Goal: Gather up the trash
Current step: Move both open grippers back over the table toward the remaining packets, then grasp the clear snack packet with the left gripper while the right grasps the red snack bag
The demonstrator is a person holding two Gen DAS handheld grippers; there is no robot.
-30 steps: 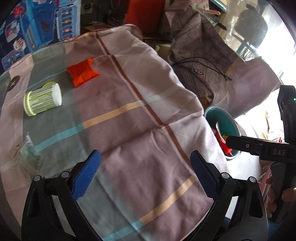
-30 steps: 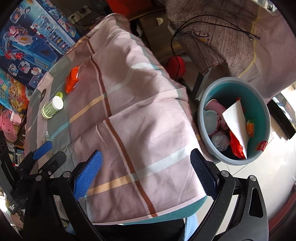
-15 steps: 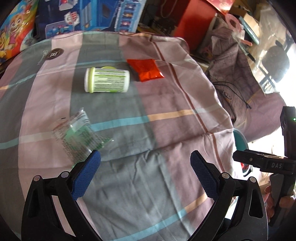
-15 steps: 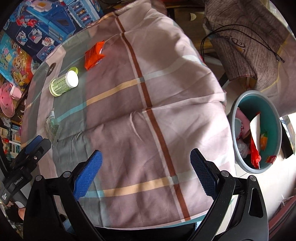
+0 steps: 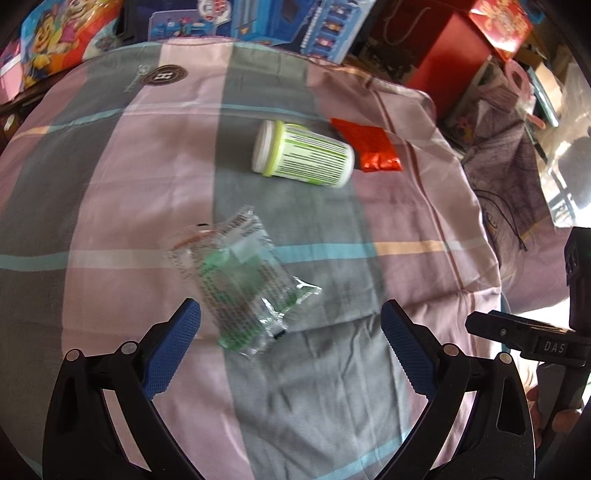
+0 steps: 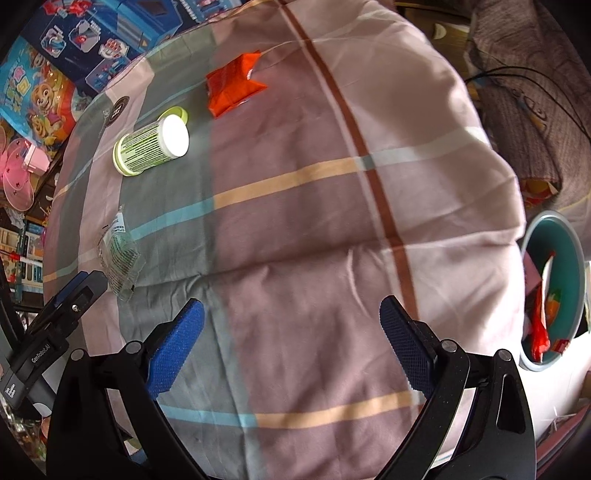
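Round tabletop under a pink, grey and striped plaid cloth; toy boxes crowd the far side. Left gripper spread wide and empty, hovering just short of the clear crinkled wrapper. Right gripper likewise spread wide, holding nothing, above bare cloth. Teal bin on the floor beside the tabletop holds red and white scraps. Green-striped cup lies on its side, just beside the red packet.
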